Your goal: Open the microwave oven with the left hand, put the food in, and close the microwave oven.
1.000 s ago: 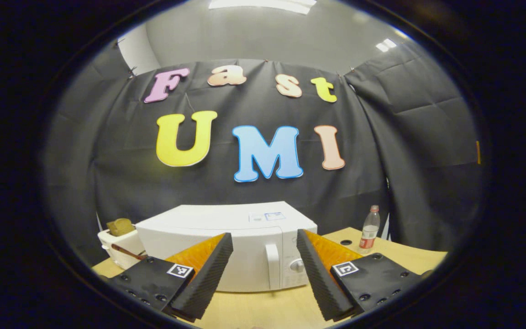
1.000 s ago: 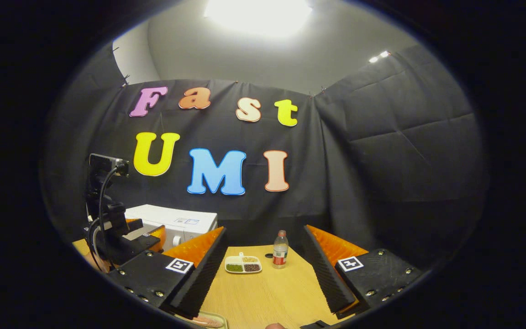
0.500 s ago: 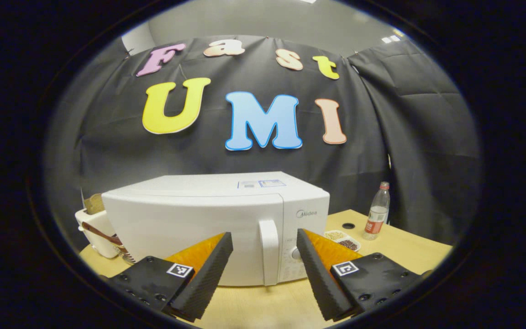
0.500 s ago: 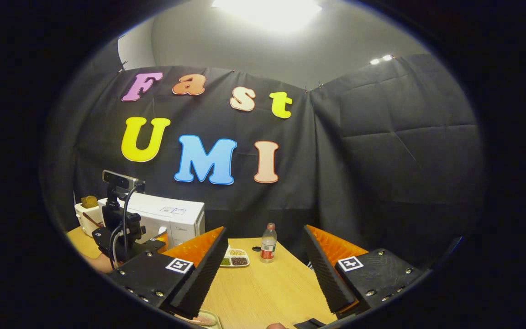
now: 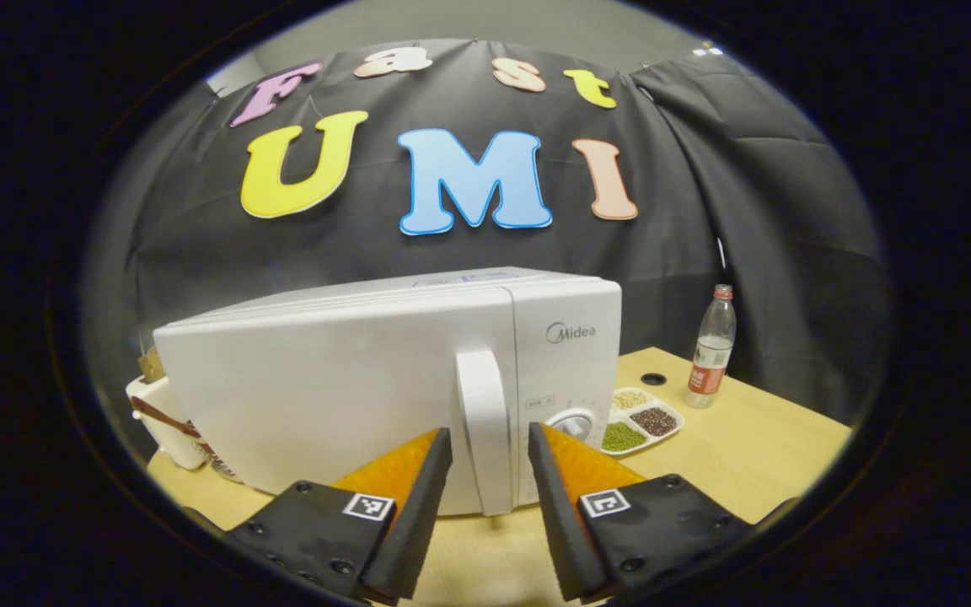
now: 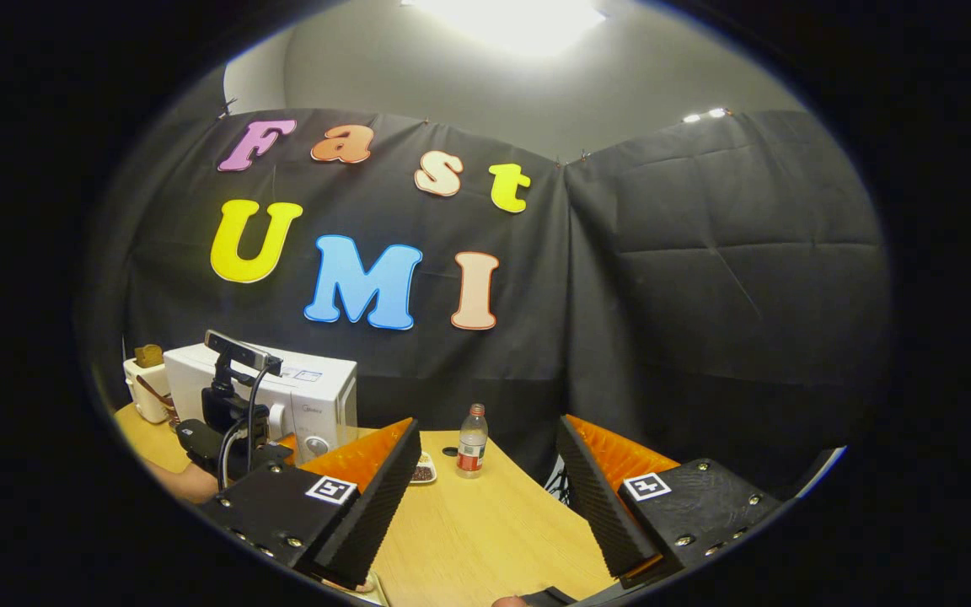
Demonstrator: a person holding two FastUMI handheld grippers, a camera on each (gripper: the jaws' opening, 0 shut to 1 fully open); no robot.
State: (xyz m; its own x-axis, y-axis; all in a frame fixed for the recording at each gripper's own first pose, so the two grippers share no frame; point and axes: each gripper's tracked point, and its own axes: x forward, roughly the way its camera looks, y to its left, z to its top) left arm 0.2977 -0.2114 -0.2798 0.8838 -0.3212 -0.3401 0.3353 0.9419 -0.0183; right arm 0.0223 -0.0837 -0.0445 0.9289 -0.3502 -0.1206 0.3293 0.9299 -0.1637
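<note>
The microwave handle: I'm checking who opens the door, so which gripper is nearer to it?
Left. The left gripper has its open fingers on either side of the microwave handle. The right gripper is open over the table, off to the microwave's right.

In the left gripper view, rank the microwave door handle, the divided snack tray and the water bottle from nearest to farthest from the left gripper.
1. Microwave door handle: straight ahead, between the fingers of the left gripper.
2. Divided snack tray: on the table to the right, just past the microwave's front corner.
3. Water bottle: farther right and back, standing near the black cloth wall.
</note>
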